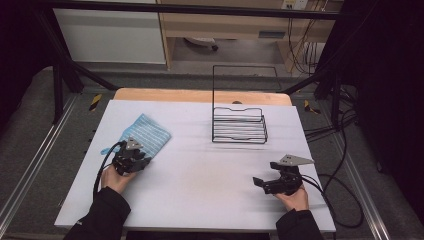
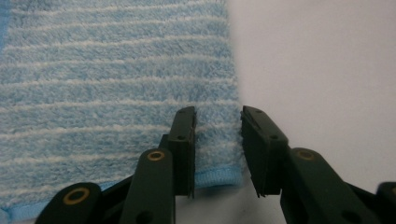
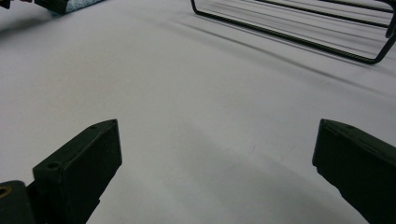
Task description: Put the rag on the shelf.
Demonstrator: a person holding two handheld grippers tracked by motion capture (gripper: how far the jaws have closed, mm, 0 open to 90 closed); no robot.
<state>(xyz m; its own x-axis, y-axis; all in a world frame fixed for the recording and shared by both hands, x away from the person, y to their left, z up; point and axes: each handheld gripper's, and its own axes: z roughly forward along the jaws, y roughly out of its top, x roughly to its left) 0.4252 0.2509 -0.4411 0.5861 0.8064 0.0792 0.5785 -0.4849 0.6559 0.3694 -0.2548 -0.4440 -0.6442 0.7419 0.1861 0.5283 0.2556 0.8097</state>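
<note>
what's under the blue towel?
The striped blue towel lies flat on the white table. The left gripper has open jaws straddling its hemmed corner. Anything beneath stays covered.

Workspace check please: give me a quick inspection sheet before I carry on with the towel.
Surface: white table top, bare in the middle.
Job's things: blue striped towel lying flat at the left; its corner sits between the left tool's jaws.
Clutter: black wire rack at the back, apart from the towel.
Grippers: left tool part open over the towel's corner, not clamped; right tool wide open over bare table.
Cables: one trails from each tool; more lie on the floor at the right.
Surroundings: black frame, cabinets behind.
</note>
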